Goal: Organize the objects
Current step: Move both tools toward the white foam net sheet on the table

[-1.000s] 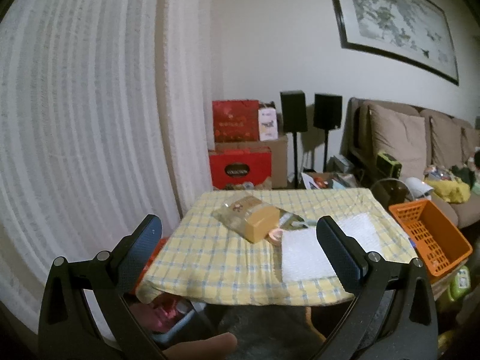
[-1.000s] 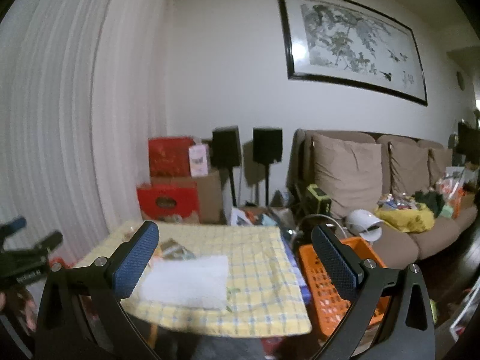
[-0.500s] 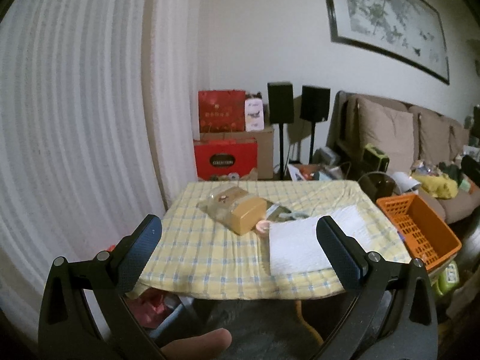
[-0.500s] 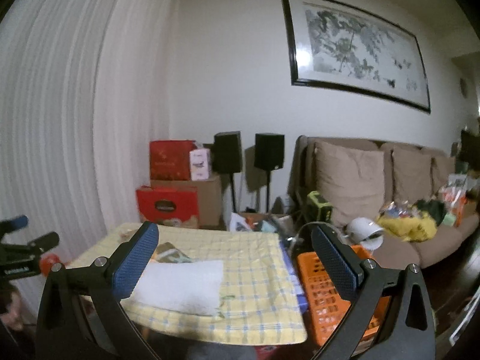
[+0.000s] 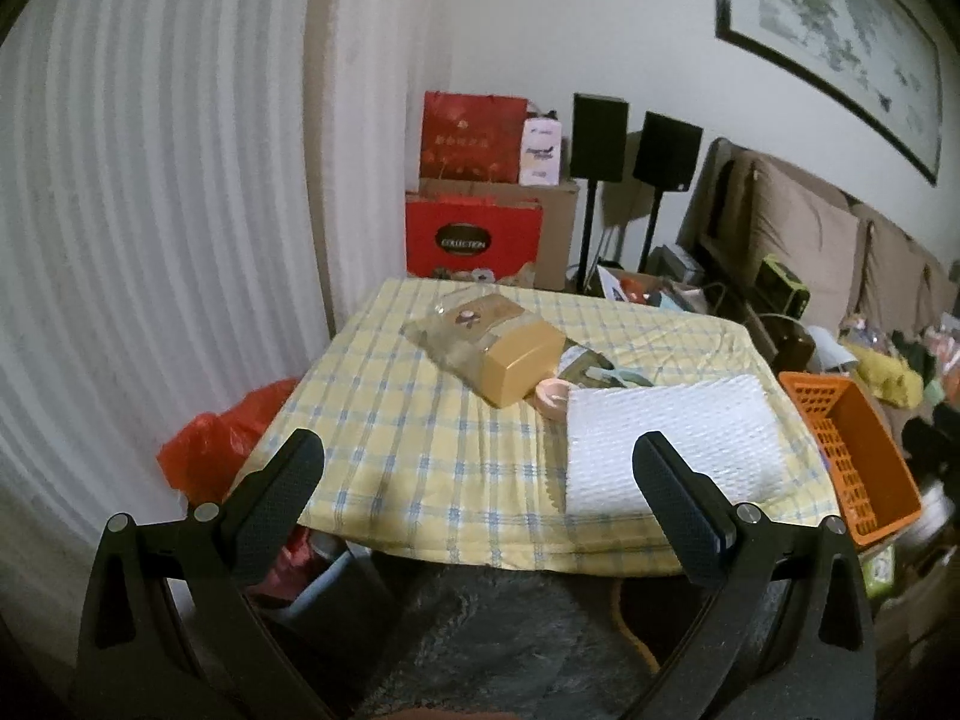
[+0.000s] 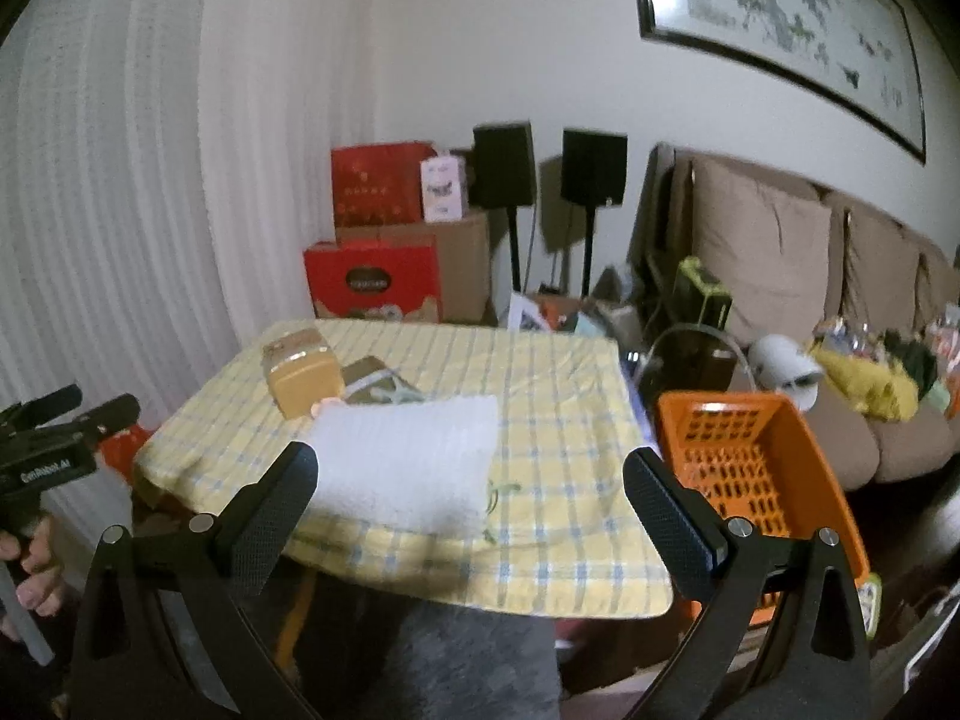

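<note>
A small table with a yellow checked cloth (image 5: 420, 450) (image 6: 558, 420) holds a tan box (image 5: 519, 363) (image 6: 303, 387) lying on a clear snack bag (image 5: 462, 321), a small pink roll of tape (image 5: 552, 396), a dark packet (image 5: 591, 366) (image 6: 372, 381) and a white padded sheet (image 5: 672, 438) (image 6: 408, 450). An orange basket (image 5: 852, 456) (image 6: 750, 462) stands to the table's right. My left gripper (image 5: 477, 480) is open and empty, short of the table's near edge. My right gripper (image 6: 471, 483) is open and empty, also short of the table; the left gripper shows at its far left (image 6: 42, 438).
A white curtain (image 5: 150, 240) hangs at the left. Red gift boxes (image 5: 474, 234) on cardboard and two black speakers (image 5: 600, 138) stand behind the table. A cluttered beige sofa (image 6: 810, 276) fills the right. A red plastic bag (image 5: 222, 438) lies by the table's left corner.
Both grippers have tilted down and moved closer to the table, which now shows larger and more from above. Both stay open and empty.
</note>
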`<state>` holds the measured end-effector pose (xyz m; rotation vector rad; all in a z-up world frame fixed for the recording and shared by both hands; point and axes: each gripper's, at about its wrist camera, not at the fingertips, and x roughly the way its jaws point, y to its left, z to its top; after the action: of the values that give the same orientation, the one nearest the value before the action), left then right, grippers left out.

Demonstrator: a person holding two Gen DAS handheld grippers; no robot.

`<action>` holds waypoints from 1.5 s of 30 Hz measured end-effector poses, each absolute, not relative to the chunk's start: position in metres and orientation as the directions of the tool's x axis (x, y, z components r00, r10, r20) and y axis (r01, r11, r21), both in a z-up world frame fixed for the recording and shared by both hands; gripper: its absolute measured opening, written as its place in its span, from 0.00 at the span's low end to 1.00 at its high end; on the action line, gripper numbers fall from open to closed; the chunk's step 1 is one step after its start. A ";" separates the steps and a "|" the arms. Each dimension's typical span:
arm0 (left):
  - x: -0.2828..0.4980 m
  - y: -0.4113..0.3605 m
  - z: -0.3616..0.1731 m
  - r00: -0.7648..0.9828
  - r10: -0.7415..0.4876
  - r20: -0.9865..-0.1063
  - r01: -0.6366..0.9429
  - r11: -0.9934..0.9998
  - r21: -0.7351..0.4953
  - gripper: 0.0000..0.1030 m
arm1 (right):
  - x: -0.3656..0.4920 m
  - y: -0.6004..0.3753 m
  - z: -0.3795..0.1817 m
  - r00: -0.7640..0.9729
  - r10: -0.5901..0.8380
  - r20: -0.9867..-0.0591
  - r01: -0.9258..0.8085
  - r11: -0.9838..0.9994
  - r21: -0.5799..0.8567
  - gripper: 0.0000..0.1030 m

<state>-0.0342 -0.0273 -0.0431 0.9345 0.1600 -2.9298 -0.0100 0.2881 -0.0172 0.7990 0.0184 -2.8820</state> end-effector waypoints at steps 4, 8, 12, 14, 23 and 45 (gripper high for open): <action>-0.042 -0.032 -0.047 -0.800 -0.031 -0.600 0.100 -0.992 -0.082 1.00 | -0.020 0.290 -0.027 -0.824 -0.146 -0.547 0.138 -0.989 0.057 1.00; -0.050 -0.029 -0.050 -0.800 -0.044 -0.598 0.095 -0.994 -0.055 1.00 | -0.029 0.287 -0.033 -0.810 -0.155 -0.565 0.142 -0.988 0.066 1.00; -0.063 -0.017 -0.055 -0.782 -0.103 -0.614 0.094 -0.995 0.047 1.00 | -0.036 0.284 -0.035 -0.802 -0.142 -0.580 0.142 -0.989 0.047 1.00; -0.069 -0.013 -0.060 -0.769 -0.117 -0.628 0.087 -0.993 0.079 0.99 | -0.037 0.284 -0.038 -0.799 -0.136 -0.586 0.135 -0.990 0.046 1.00; -0.084 -0.006 -0.059 -0.774 -0.040 -0.631 0.028 -0.999 0.029 0.99 | -0.052 0.296 -0.054 -0.765 -0.131 -0.630 0.106 -0.991 0.078 1.00; -0.117 0.000 -0.098 -0.731 0.037 -0.681 0.000 -0.999 -0.054 0.99 | -0.089 0.290 -0.093 -0.680 -0.118 -0.724 0.117 -0.992 0.052 1.00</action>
<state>-0.1172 -0.0002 -0.0980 1.1589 0.0790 -2.9405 -0.0888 0.2903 -0.0926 1.1925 -0.0016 -2.7671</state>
